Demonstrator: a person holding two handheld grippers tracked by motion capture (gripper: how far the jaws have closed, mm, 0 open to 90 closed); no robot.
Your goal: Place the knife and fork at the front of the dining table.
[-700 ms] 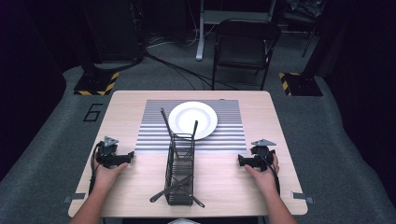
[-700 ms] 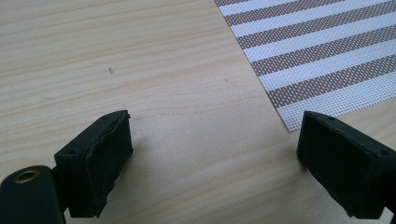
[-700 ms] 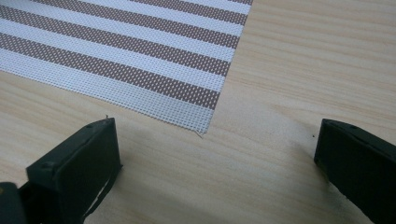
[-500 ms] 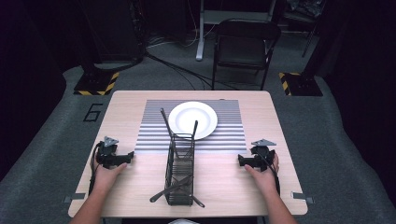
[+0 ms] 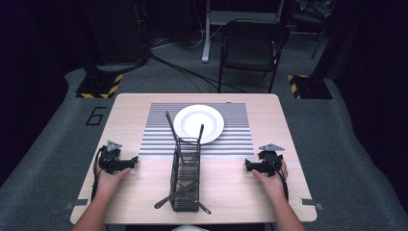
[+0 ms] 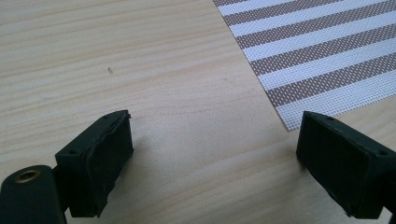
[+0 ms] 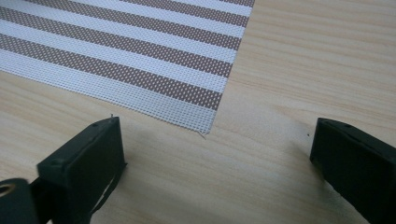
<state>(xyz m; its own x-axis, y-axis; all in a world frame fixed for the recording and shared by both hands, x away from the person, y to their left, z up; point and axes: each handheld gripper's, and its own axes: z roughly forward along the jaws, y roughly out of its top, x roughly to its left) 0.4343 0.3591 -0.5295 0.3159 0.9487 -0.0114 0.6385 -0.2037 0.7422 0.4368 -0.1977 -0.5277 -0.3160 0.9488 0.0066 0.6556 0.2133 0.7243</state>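
Note:
A white plate (image 5: 198, 123) lies on a striped placemat (image 5: 159, 137) at the middle of the wooden table. In front of the mat stands a black wire caddy (image 5: 186, 175) holding dark utensils (image 5: 169, 123) that lean out of it. My left gripper (image 5: 132, 162) rests on the table at the left, pointing toward the caddy, open and holding nothing (image 6: 212, 154). At the right my right gripper (image 5: 248, 166) also lies on the table, open and bare (image 7: 215, 158). Each gripper view shows a near corner of the placemat (image 6: 327, 56) (image 7: 140, 51) just beyond the jaws.
A dark utensil (image 5: 168, 197) pokes out of the caddy's near end low over the table (image 5: 231, 192). A black folding chair (image 5: 252, 45) stands beyond the table's far edge. Cables and stand bases lie on the grey floor behind.

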